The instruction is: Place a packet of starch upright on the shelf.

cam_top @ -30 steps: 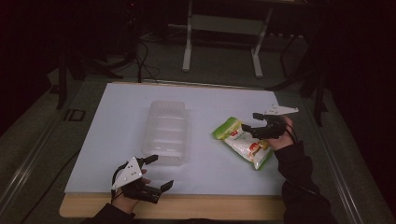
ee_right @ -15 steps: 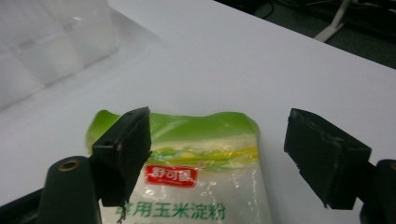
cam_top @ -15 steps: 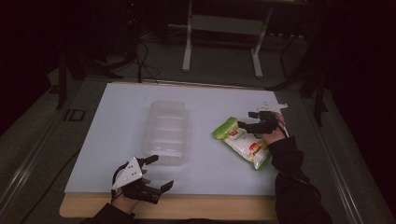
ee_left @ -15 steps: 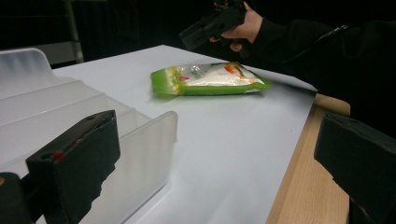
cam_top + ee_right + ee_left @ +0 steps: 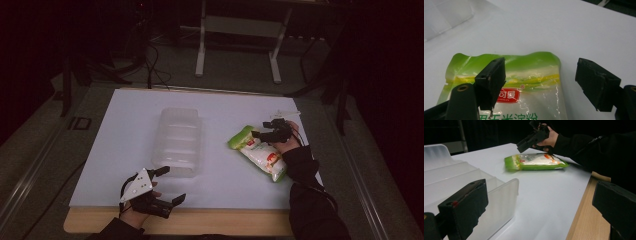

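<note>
1. Green-and-white food pouch lies flat on the white worktop in the high view, directly beneath the right claw, which hovers over the pouch's green upper end with its jaws parted and nothing between them. A clear plastic box lies well off to that claw's left. The left claw sits at the near edge of the worktop, held in a hand, its jaws spread wide and empty, one jaw tip just beside the near corner of the box.

2. Left gripper view: the left claw stands wide open, holding nothing. The clear plastic box lies beside and behind its left jaw; whether jaw and box wall touch cannot be told. Farther ahead the pouch rests on the worktop, and the right claw, gripped by a hand from a dark sleeve, hangs just above it.

3. Right gripper view: the right claw is open and empty. The pouch lies below it, its green top edge ahead of the jaws; the left jaw stands over the pouch's print, the right jaw over bare worktop just past the pouch's side. A corner of the box shows far ahead to the left.
</note>
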### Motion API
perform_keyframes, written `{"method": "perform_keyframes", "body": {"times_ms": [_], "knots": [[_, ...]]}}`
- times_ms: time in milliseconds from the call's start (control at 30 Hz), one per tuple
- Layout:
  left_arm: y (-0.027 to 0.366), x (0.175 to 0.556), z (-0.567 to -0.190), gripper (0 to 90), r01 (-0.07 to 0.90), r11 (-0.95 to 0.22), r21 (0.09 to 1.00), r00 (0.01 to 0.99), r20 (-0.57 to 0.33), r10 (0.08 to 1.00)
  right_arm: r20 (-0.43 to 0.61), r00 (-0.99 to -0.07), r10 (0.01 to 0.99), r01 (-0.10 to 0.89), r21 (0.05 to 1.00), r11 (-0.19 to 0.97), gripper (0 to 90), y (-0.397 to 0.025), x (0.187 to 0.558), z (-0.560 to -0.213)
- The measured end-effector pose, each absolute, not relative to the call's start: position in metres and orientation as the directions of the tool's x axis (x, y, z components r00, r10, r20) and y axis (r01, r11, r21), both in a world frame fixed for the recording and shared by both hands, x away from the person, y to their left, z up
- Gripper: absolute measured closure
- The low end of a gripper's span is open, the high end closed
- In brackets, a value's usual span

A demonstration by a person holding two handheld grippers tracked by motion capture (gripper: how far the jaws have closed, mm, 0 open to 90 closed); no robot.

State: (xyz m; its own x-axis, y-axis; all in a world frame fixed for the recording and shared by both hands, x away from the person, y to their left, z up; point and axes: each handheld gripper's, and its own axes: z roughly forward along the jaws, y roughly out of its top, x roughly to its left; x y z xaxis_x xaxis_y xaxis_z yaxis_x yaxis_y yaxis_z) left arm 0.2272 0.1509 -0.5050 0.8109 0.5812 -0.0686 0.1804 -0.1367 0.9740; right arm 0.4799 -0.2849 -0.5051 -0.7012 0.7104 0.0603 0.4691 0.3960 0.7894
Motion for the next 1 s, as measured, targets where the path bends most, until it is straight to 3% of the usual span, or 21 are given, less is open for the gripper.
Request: {"method": "perform_keyframes", "body": {"times_ms": [433,600,767,867,1000], "knots": [[0.149,0.227,-0.506,0.7,0.182,-0.154,0.971,0.818,-0.063,0.571,-0.027,-0.707,0.706,0.502,0.684,0.529,22.5,-0.275,0.486,-0.521],[0.148,0.227,-0.506,0.7,0.181,-0.159,0.97,0.82,-0.06,0.569,0.033,-0.696,0.717,0.552,0.663,0.505,20.6,-0.277,0.492,-0.524],[0.148,0.226,-0.506,0.7,0.181,-0.162,0.97,0.823,-0.059,0.565,0.123,-0.72,0.683,0.579,0.65,0.493,33.5,-0.28,0.495,-0.525],[0.147,0.226,-0.506,0.7,0.181,-0.165,0.97,0.823,-0.058,0.565,0.114,-0.727,0.677,0.571,0.649,0.504,42.5,-0.278,0.493,-0.525],[0.147,0.226,-0.506,0.7,0.181,-0.166,0.969,0.822,-0.057,0.566,0.053,-0.734,0.677,0.542,0.646,0.537,61.5,-0.274,0.487,-0.524]]}}
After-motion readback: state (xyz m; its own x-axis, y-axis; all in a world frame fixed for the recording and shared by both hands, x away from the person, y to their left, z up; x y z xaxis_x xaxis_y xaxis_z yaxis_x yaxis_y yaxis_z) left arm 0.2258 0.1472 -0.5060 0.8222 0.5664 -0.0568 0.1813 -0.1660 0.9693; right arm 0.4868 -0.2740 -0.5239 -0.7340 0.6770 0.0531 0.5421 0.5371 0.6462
